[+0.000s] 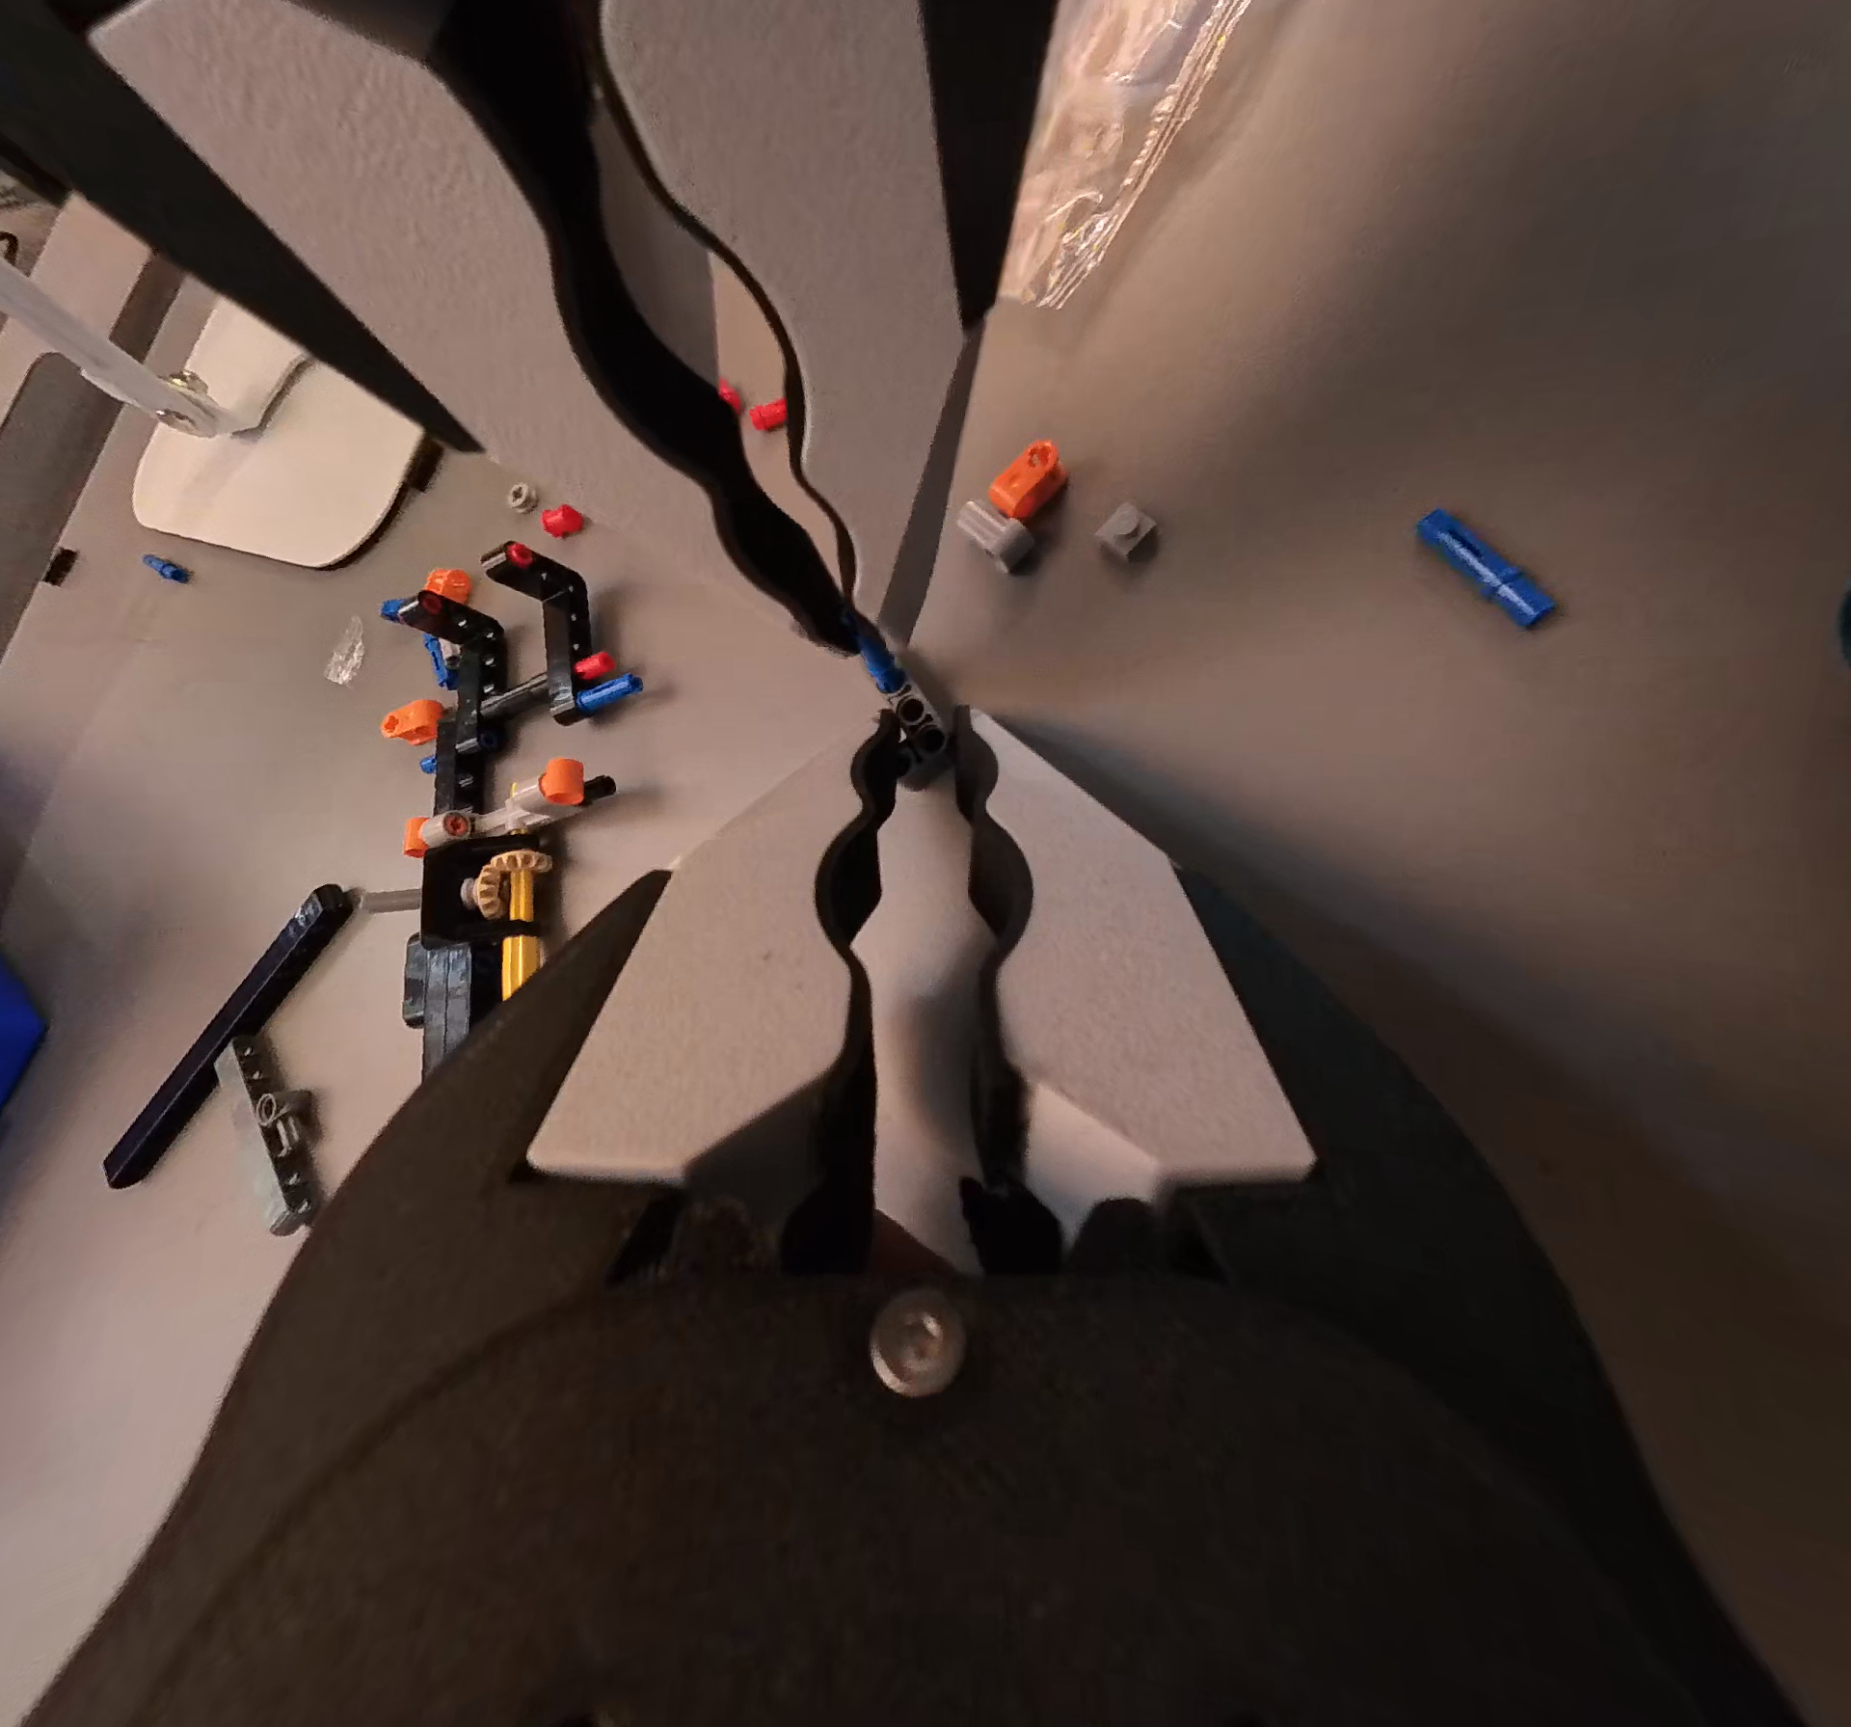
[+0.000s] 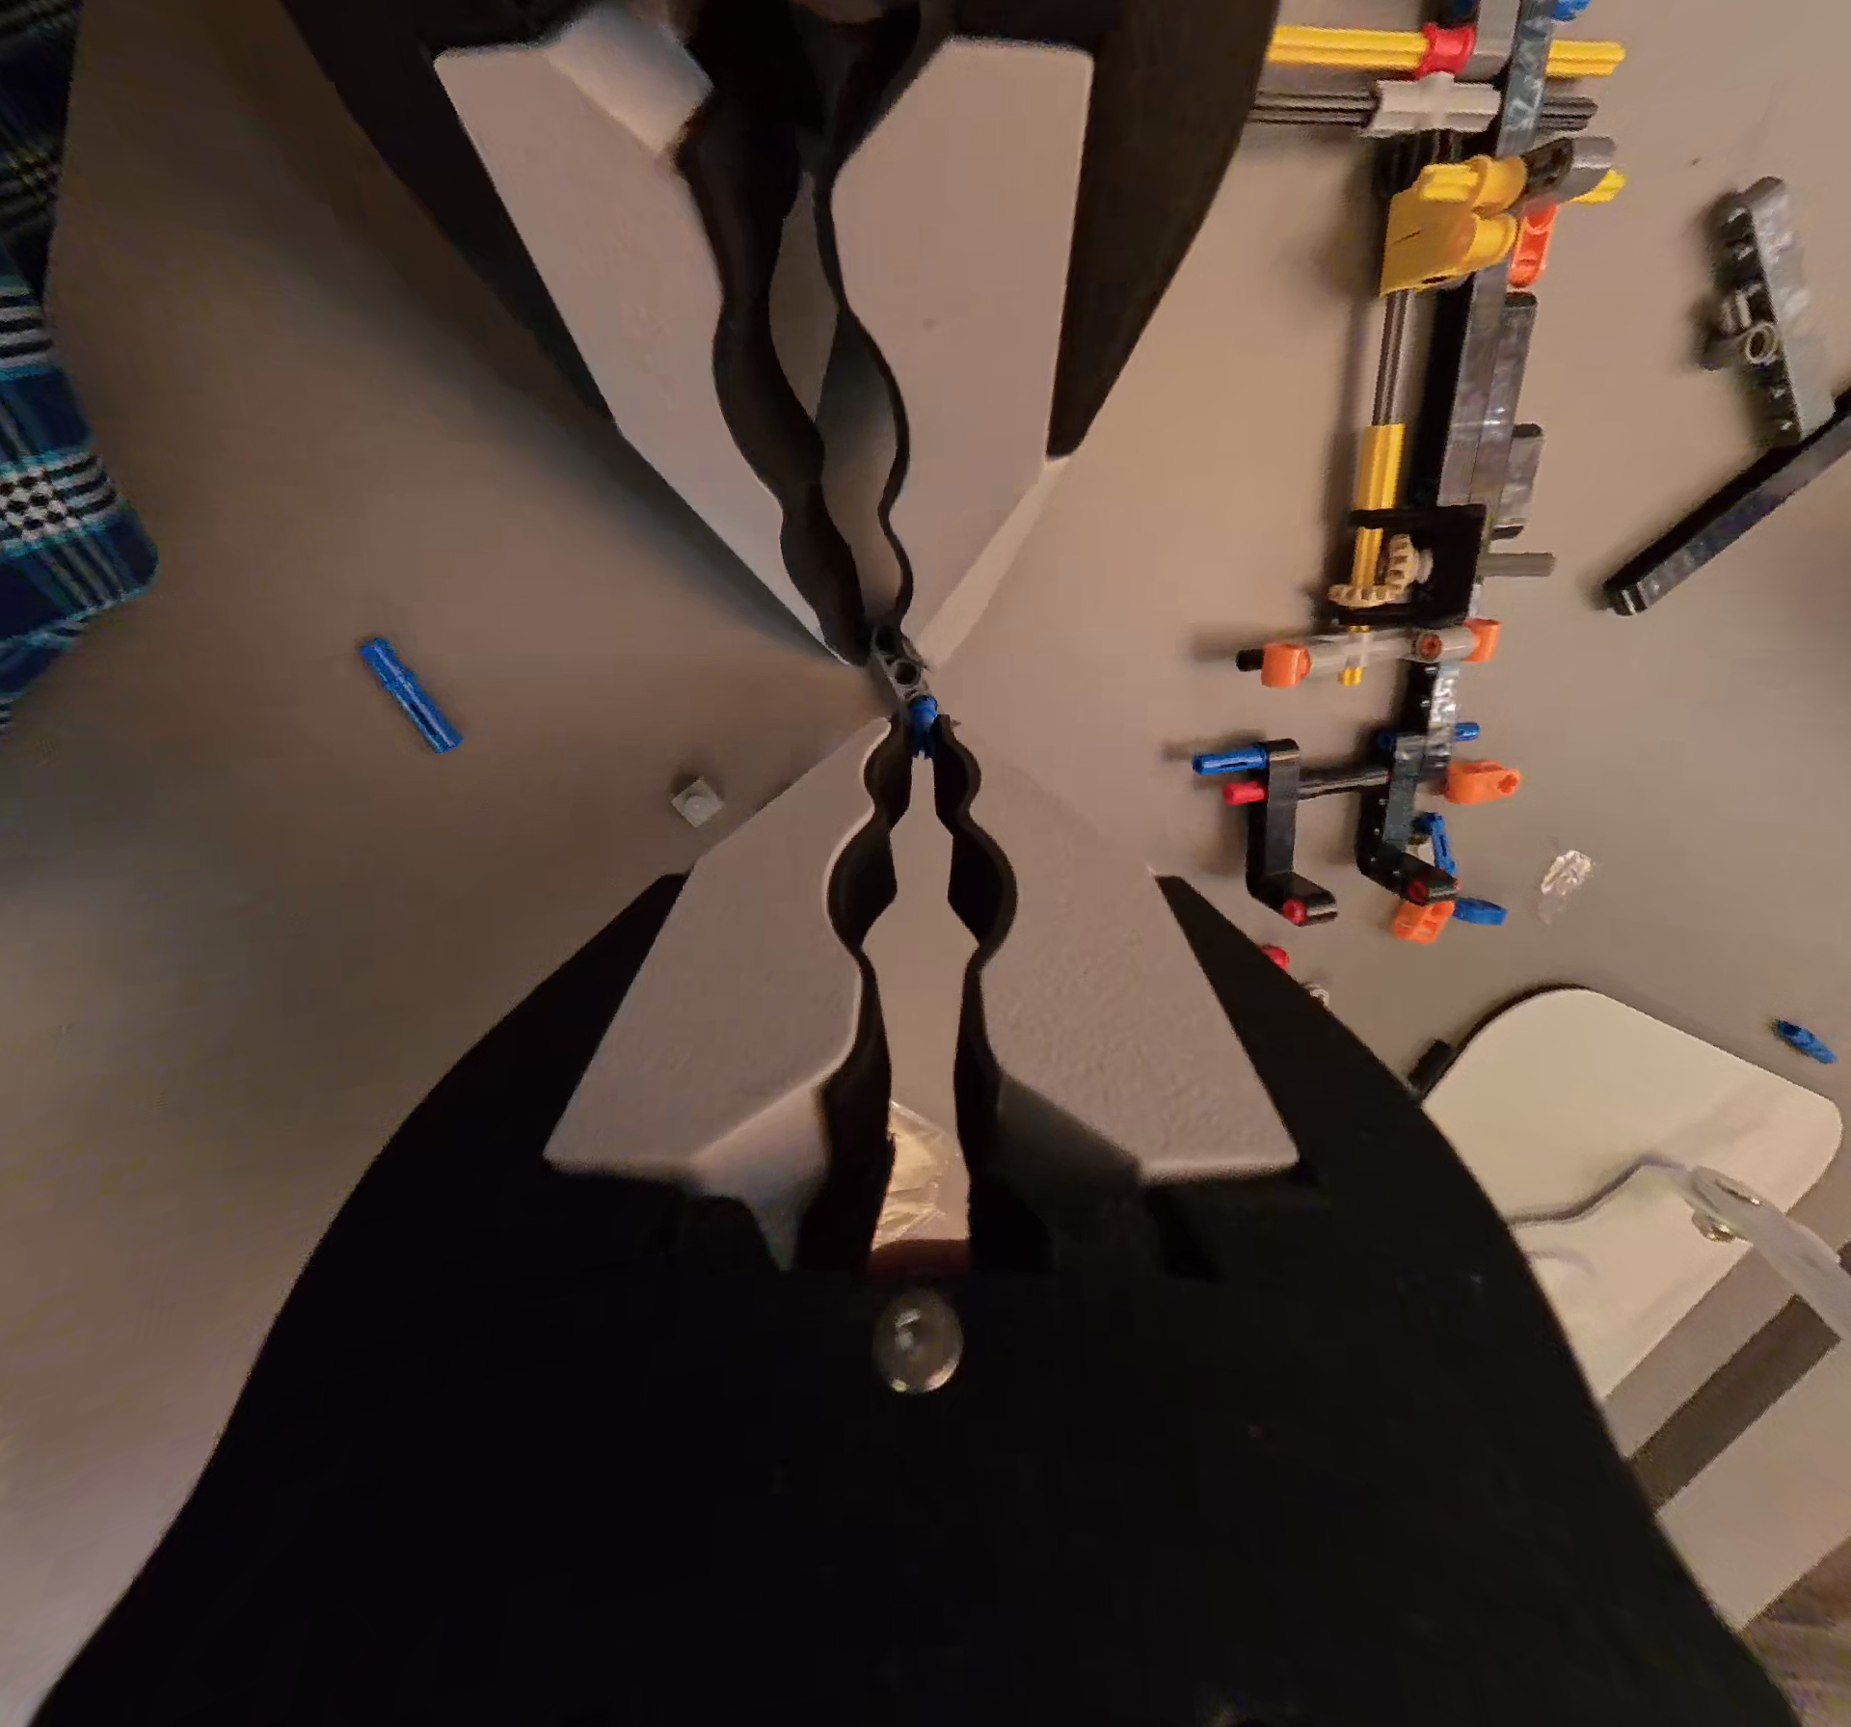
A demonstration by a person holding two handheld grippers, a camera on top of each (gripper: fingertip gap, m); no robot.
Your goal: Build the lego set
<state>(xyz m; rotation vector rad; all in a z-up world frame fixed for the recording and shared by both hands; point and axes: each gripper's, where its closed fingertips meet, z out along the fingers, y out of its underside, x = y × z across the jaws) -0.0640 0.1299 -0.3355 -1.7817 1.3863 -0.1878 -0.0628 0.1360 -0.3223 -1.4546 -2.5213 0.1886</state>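
Your grippers' fingers (image 1: 1102, 998) look matt, finely textured grey plastic with black wavy rubbery pads (image 2: 861, 887). The tabletop (image 1: 1452, 877) is smooth and matt. The Lego assembly (image 2: 1442, 497) is glossy plastic; the bag (image 1: 1152, 76) is crinkled clear film.

The two grippers meet tip to tip above the table (image 1: 1502, 877), the partly built model (image 1: 481, 777) lying left of them in the left wrist view.

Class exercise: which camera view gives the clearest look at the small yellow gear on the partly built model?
The right wrist view shows the tan-yellow gear best, unobstructed inside its black frame beside the yellow axle. The left wrist view also shows the gear, but close to that gripper's finger, which covers the model's lower part.
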